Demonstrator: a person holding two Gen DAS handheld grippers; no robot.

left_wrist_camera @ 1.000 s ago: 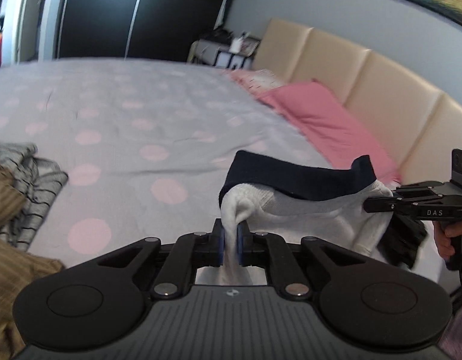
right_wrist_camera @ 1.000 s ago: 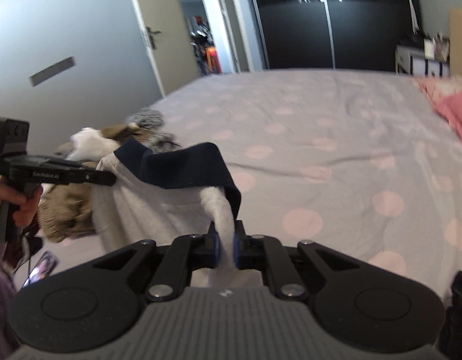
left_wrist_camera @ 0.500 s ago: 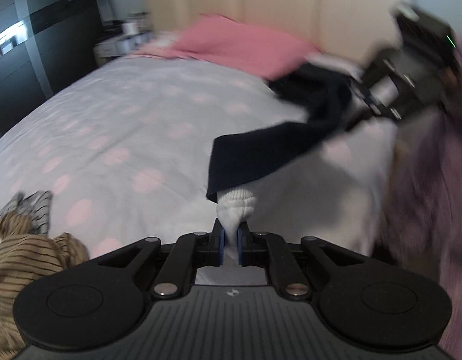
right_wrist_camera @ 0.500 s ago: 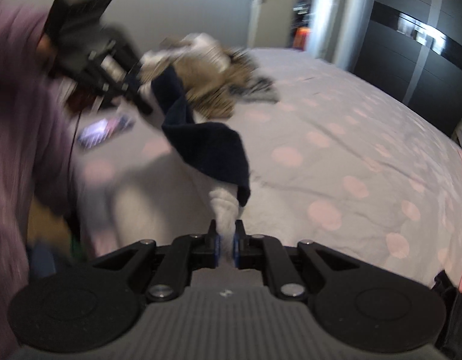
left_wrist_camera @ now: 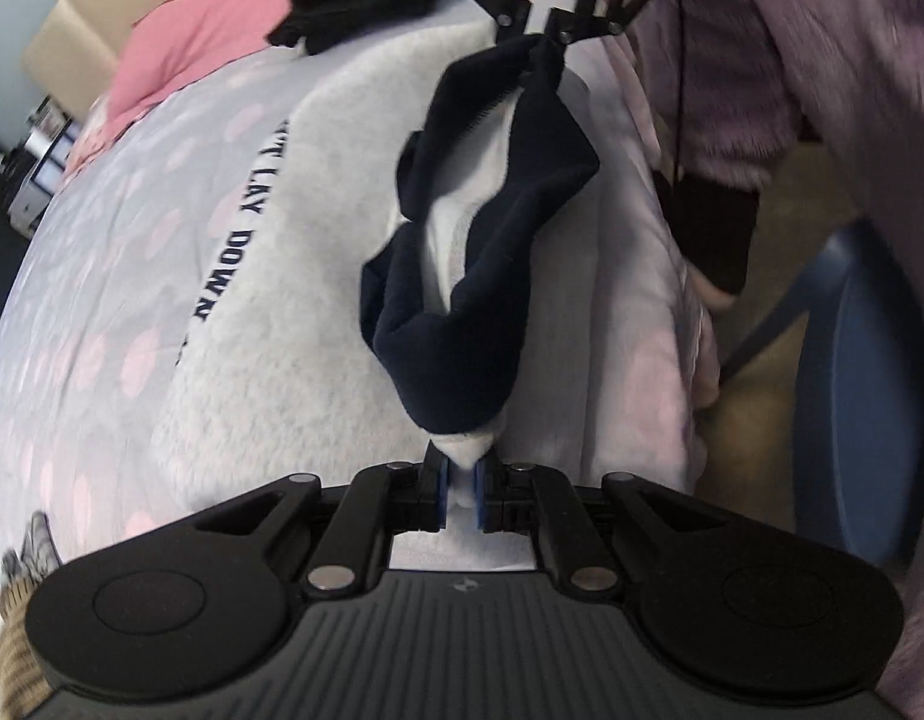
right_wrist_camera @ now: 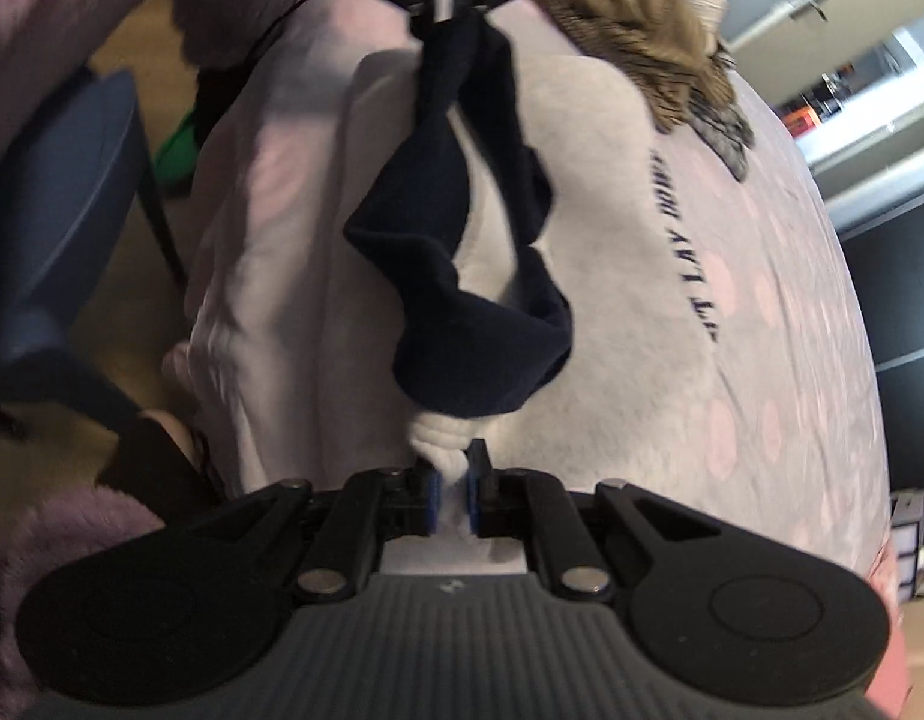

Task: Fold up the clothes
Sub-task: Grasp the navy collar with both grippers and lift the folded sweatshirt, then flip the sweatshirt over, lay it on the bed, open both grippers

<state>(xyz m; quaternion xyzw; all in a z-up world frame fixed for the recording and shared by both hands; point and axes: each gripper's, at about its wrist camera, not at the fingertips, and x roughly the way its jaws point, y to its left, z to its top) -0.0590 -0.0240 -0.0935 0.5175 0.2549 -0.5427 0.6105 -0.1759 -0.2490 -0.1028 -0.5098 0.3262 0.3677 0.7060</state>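
My left gripper (left_wrist_camera: 460, 489) is clamped on a bunched white corner of the sweatshirt (left_wrist_camera: 318, 276), the blue pads (left_wrist_camera: 442, 489) pinching the fabric between them. My right gripper (right_wrist_camera: 450, 501) does the same at the opposite corner, its jaws nearly together with a knot of white cloth squeezed in the gap.

The sweatshirt is pale grey-white and fleecy, with a soft, slightly nubbly surface. It lies spread over the bed (left_wrist_camera: 72, 312), whose cover is lilac with pink dots. A line of dark navy block letters (left_wrist_camera: 237, 240) runs across the chest; from my left camera I can read "LAY DOWN", the rest is too blurred. The same lettering shows on the right-hand side of my right camera's view.

Between my two grippers stretches the navy collar band (left_wrist_camera: 492, 276), thick and matte, twisted and sagging into loose folds, with the white inside of the garment showing through its opening. The band hangs slightly above the flat body of the sweatshirt and runs from one pinched corner to the other.

At the head of the bed lies a pink pillow (left_wrist_camera: 216, 18). A heap of brown striped clothes (right_wrist_camera: 642, 18) sits on the bed beyond the sweatshirt. My purple fleece sleeve (left_wrist_camera: 762, 48) fills one edge of each view.
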